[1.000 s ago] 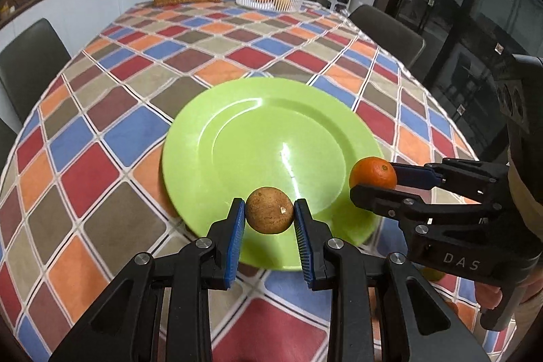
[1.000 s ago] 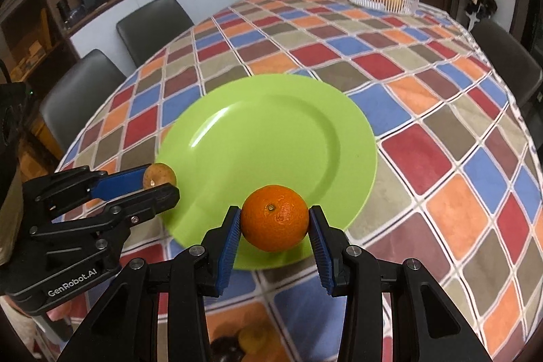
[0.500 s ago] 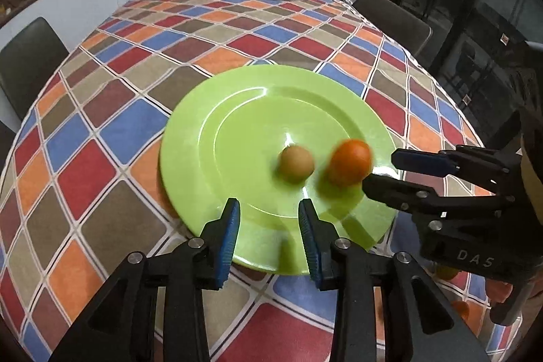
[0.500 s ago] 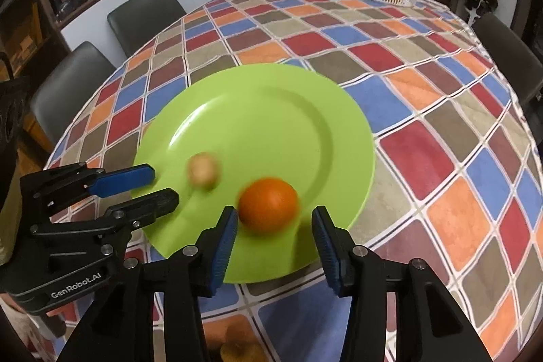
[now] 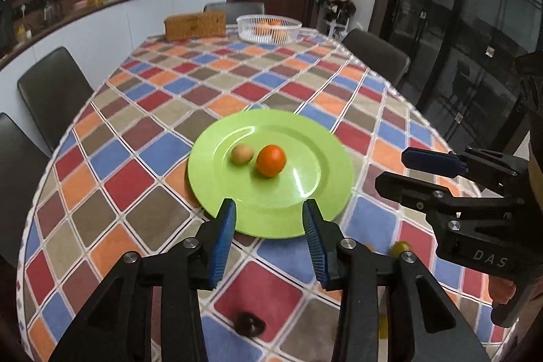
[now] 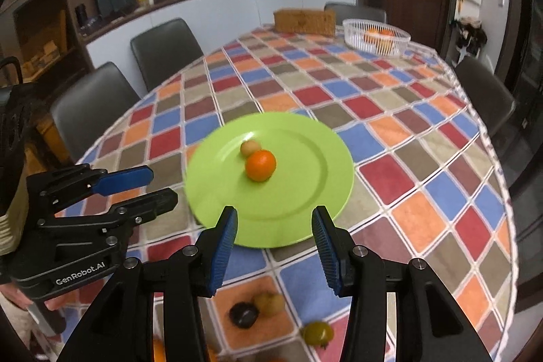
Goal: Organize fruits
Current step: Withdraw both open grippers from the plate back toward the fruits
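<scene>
Orange (image 5: pixel 270 160) and blurred tan fruit (image 5: pixel 242 153) on green plate (image 5: pixel 325 192), left hand-held gripper (image 5: pixel 269 240) and right hand-held gripper (image 6: pixel 275 243) both agape, empty, fruits at 6 o'clock half hidden.

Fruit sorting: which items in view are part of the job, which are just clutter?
Job:
plate
orange
brown fruit
loose fruit near table edge: dark, tan, green

Clutter:
white basket
woven box
chairs
</scene>
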A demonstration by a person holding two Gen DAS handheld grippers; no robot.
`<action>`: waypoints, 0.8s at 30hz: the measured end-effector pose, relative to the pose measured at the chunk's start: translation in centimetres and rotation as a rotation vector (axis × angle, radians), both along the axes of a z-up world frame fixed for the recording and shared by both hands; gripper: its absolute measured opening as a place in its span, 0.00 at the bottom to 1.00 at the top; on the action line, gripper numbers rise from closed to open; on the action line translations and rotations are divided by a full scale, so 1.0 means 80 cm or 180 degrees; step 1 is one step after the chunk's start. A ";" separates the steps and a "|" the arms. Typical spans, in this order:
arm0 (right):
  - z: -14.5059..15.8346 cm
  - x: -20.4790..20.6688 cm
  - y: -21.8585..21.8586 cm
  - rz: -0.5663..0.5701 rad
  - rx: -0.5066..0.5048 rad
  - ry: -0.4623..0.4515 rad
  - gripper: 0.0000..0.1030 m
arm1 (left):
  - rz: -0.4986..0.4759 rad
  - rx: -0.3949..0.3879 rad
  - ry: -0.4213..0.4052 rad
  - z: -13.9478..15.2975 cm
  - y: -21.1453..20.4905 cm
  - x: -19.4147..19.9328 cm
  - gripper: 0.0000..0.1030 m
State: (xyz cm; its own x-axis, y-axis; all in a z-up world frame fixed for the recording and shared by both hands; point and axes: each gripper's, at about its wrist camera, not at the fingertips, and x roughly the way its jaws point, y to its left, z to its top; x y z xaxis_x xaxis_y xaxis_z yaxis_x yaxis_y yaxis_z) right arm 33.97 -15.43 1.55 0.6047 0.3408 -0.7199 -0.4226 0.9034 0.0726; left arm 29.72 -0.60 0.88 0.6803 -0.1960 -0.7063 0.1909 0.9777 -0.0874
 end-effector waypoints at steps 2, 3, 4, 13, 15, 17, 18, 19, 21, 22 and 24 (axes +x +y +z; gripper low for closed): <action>0.013 -0.017 -0.002 0.0009 0.0017 -0.0089 0.48 | -0.0017 -0.0028 -0.0082 0.013 -0.001 -0.019 0.45; 0.019 -0.027 -0.003 0.0010 0.0033 -0.0138 0.51 | -0.0019 -0.0021 -0.0121 0.019 -0.002 -0.027 0.46; 0.023 -0.035 -0.004 0.0006 0.0039 -0.0172 0.55 | -0.0019 0.0001 -0.0171 0.024 -0.003 -0.037 0.47; 0.046 -0.117 -0.012 0.0048 0.0053 -0.0457 0.56 | -0.0050 0.0052 -0.0445 0.051 -0.012 -0.115 0.64; 0.048 -0.130 -0.015 0.0044 0.0065 -0.0496 0.56 | -0.0035 0.0062 -0.0478 0.053 -0.013 -0.130 0.65; 0.049 -0.141 -0.018 0.0031 0.0069 -0.0547 0.56 | -0.0013 0.0078 -0.0504 0.053 -0.014 -0.143 0.66; 0.049 -0.147 -0.019 0.0022 0.0066 -0.0575 0.56 | -0.0005 0.0087 -0.0520 0.053 -0.014 -0.150 0.67; 0.048 -0.154 -0.020 0.0023 0.0067 -0.0599 0.56 | 0.0003 0.0090 -0.0532 0.052 -0.014 -0.155 0.67; 0.047 -0.167 -0.022 0.0022 0.0064 -0.0647 0.56 | 0.0030 0.0092 -0.0543 0.050 -0.014 -0.167 0.68; 0.045 -0.175 -0.023 0.0026 0.0055 -0.0662 0.56 | 0.0030 0.0104 -0.0552 0.048 -0.014 -0.174 0.68; 0.042 -0.184 -0.024 0.0039 0.0045 -0.0682 0.59 | 0.0036 0.0120 -0.0559 0.045 -0.016 -0.185 0.68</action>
